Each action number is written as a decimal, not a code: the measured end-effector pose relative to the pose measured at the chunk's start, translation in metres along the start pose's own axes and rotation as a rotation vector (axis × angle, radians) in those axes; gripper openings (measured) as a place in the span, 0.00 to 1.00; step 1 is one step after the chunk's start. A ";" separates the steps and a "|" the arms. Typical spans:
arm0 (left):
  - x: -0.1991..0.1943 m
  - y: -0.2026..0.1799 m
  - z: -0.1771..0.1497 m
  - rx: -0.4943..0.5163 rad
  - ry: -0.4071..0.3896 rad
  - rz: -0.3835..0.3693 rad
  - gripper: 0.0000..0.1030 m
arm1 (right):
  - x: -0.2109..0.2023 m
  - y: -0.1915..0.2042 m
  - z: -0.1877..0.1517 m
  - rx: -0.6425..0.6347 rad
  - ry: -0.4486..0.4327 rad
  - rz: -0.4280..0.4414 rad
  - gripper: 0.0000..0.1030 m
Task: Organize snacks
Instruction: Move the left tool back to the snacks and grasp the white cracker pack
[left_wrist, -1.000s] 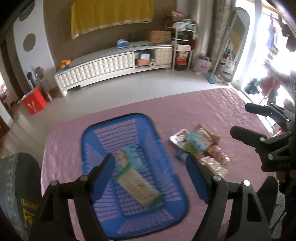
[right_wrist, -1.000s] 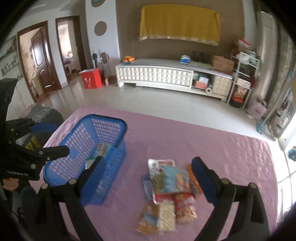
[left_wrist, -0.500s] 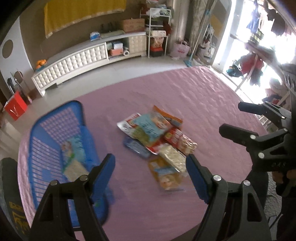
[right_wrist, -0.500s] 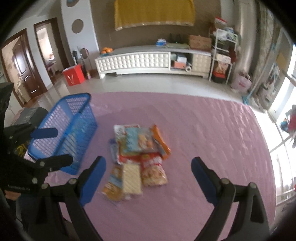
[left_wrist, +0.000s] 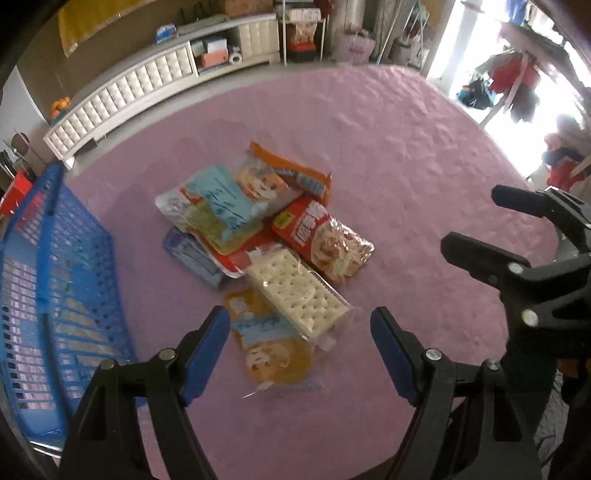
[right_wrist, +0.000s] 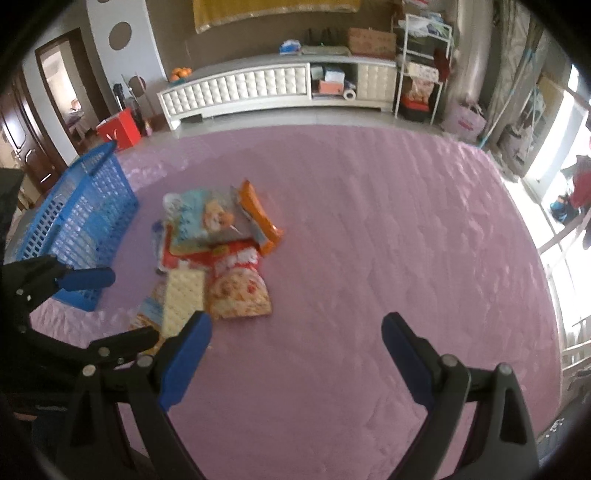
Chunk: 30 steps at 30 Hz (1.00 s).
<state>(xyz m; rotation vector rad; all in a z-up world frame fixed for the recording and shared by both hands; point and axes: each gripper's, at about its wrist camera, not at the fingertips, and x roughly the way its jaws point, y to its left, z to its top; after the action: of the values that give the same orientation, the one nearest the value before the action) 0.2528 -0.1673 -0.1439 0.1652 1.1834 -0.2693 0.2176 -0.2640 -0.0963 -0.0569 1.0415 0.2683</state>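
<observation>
Left wrist view: left gripper (left_wrist: 300, 345) jaws wide, nothing between them, now over the near end of the snack pile; a second ago it was above the blue basket (left_wrist: 55, 295), so it has swung off the basket toward the loose snacks. Just under it: orange cartoon packet (left_wrist: 271, 350), with the clear cracker pack (left_wrist: 295, 295) overlapping its far edge. Beyond those, red noodle-type bag (left_wrist: 325, 240), pale-blue cartoon bag (left_wrist: 221, 206) on top of the heap, orange packet (left_wrist: 295, 173) at the far side. All on the pink quilted surface (left_wrist: 406, 147), pile mid-surface, basket at the left edge. Right wrist view: right gripper (right_wrist: 295, 347) also wide and empty, has dropped closer, pile off to its left. Basket contents can't be made out now. Likely next pick: cracker pack or orange cartoon packet. Most snacks not yet sorted.
</observation>
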 end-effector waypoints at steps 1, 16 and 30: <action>0.008 -0.002 0.001 -0.002 0.015 0.001 0.74 | 0.003 -0.003 -0.002 0.006 0.008 0.002 0.93; 0.079 0.002 0.018 -0.070 0.145 0.045 0.74 | 0.042 -0.022 -0.008 0.054 0.071 0.024 0.93; 0.043 0.042 0.003 -0.122 0.067 0.008 0.46 | 0.050 -0.002 0.005 0.068 0.088 0.078 0.93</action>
<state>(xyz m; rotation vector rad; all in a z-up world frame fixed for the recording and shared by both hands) 0.2833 -0.1334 -0.1835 0.0727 1.2618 -0.1844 0.2466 -0.2553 -0.1371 0.0333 1.1411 0.3026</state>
